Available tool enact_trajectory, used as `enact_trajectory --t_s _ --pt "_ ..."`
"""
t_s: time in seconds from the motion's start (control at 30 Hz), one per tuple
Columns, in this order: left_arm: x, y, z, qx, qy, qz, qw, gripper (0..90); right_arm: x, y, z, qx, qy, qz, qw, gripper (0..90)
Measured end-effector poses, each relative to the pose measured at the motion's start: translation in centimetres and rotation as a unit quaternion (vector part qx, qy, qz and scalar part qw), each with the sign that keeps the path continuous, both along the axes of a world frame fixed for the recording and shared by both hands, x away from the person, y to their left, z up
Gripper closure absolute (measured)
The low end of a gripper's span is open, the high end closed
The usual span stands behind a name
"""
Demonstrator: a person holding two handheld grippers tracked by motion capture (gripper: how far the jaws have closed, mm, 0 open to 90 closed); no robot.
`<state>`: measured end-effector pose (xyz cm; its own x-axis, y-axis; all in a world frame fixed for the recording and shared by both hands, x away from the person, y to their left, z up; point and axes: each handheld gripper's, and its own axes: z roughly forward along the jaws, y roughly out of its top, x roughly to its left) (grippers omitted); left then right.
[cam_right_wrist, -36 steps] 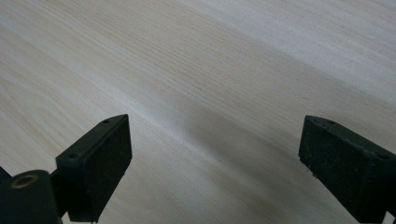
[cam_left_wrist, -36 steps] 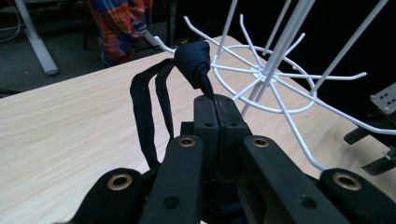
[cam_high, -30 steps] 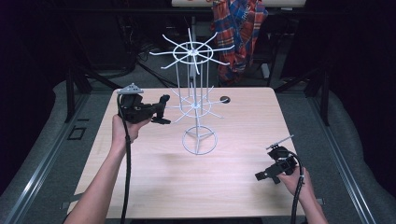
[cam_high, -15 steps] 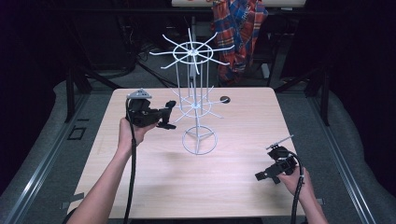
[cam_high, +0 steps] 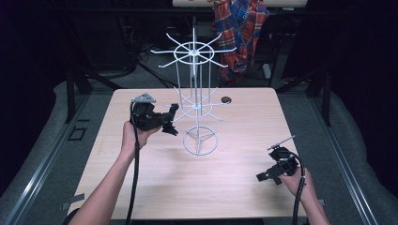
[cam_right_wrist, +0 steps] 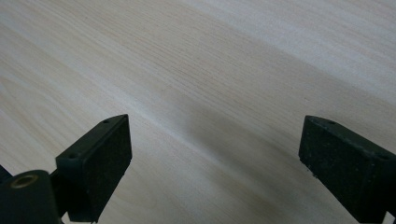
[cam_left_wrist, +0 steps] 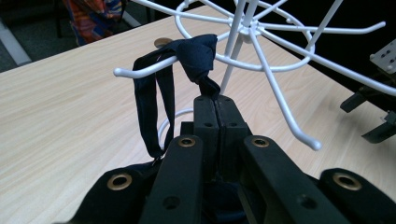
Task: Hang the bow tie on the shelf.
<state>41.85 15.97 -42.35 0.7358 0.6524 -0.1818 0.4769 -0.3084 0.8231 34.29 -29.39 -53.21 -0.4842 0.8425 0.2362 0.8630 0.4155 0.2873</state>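
Note:
A white wire rack (cam_high: pixel 199 101) with spoke arms on two tiers stands mid-table on a ring base (cam_high: pixel 201 140). My left gripper (cam_high: pixel 170 119) is level with the lower tier, just to its left. Its jaws are shut on the bunched end of a dark blue cloth (cam_left_wrist: pixel 196 53). The cloth lies over a lower rack arm (cam_left_wrist: pixel 140 69), and its strap loop (cam_left_wrist: pixel 154 107) hangs beneath that arm. My right gripper (cam_high: pixel 263 177) rests low near the table's front right. Its jaws are wide open (cam_right_wrist: pixel 212 158) over bare wood with nothing between them.
The light wooden table (cam_high: pixel 155 187) has a small dark round hole (cam_high: pixel 226 99) behind the rack. A plaid cloth (cam_high: pixel 241 28) hangs past the far edge. Dark floor and metal rails surround the table.
My left gripper has shifted a little to the right and toward me, closer to the rack's lower arms, still shut on the cloth. The right gripper has not moved.

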Motion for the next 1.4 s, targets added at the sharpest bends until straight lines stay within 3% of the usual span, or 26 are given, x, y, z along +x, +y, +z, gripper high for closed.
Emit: enact_trajectory --t_s 0.13,0.27,0.37,0.63,0.7,0.8,0.87,0.9,0.97,1.0,1.1,1.13,1.17,1.2,1.23,1.33,1.4 --pt "0.2 0.0 -0.5 -0.007 0.007 -0.001 1.0 89.1 0.1 0.0 -0.1 0.001 0.001 0.0 1.0 9.1" --pt "0.1 0.2 -1.0 -0.008 -0.004 0.003 1.0 89.0 0.1 -0.1 0.0 -0.005 0.001 0.003 1.0 9.1" --pt "0.1 0.2 -1.2 -0.01 -0.002 0.001 0.9999 89.0 0.0 0.1 -0.1 0.009 -0.003 -0.007 0.9999 9.1" --pt "0.1 -0.4 -1.6 -0.004 -0.007 -0.012 0.9999 89.0 0.0 0.0 -0.2 0.015 0.001 -0.007 0.9999 9.1" --pt "0.0 -0.6 -1.6 -0.003 -0.009 -0.018 0.9998 89.0 -0.1 0.1 -0.3 0.018 -0.006 -0.024 0.9995 9.1" --pt "0.1 -0.8 -1.6 -0.004 -0.01 -0.02 0.9997 89.0 -0.1 0.0 -0.4 0.019 -0.005 -0.022 0.9996 9.1" --pt "0.1 -0.9 -1.6 -0.003 -0.011 -0.022 0.9997 89.0 0.1 -0.3 -0.3 0.012 0.006 -0.002 0.9999 9.1" --pt "0.2 -1.0 -1.6 -0.003 -0.013 -0.024 0.9996 88.9 -0.2 -0.1 -0.4 0.013 -0.005 -0.024 0.9996 9.1" --pt "0.2 -1.1 -1.5 0.003 -0.017 -0.027 0.9995 88.9 -0.3 -0.3 -0.3 0.016 -0.004 -0.026 0.9995 9.1" --pt "0.2 -1.2 -1.6 0.002 -0.018 -0.026 0.9995 88.9 -0.1 -0.5 -0.3 0.015 0.001 -0.004 0.9999 9.1" --pt "0.3 -1.1 -1.7 -0.002 -0.016 -0.025 0.9995 88.9 -0.3 -0.4 -0.1 0.018 0.001 -0.014 0.9997 9.1" --pt "0.2 -1.0 -1.7 -0.001 -0.015 -0.026 0.9995 88.9 -0.4 -0.2 -0.3 0.023 -0.01 -0.024 0.9994 9.1" --pt "0.2 -1.0 -1.7 0.0 -0.016 -0.026 0.9995 88.8 -0.2 -0.4 -0.1 0.003 -0.004 -0.003 1.0 9.0" --pt "0.2 -1.0 -1.7 0.0 -0.017 -0.026 0.9995 88.8 -0.2 -0.2 -0.1 0.012 -0.002 -0.004 0.9999 9.1" --pt "0.2 -1.0 -1.7 -0.001 -0.021 -0.025 0.9995 88.7 -0.4 0.1 -0.5 0.034 -0.016 -0.033 0.9988 9.0" --pt "0.2 -1.0 -1.8 0.006 -0.022 -0.02 0.9995 88.0 -0.2 -0.3 0.0 0.007 0.002 0.004 1.0 9.0" --pt "0.2 -1.0 -2.0 0.009 -0.024 -0.017 0.9995 88.0 -0.3 -0.2 0.0 0.008 -0.003 -0.006 0.9999 9.1"
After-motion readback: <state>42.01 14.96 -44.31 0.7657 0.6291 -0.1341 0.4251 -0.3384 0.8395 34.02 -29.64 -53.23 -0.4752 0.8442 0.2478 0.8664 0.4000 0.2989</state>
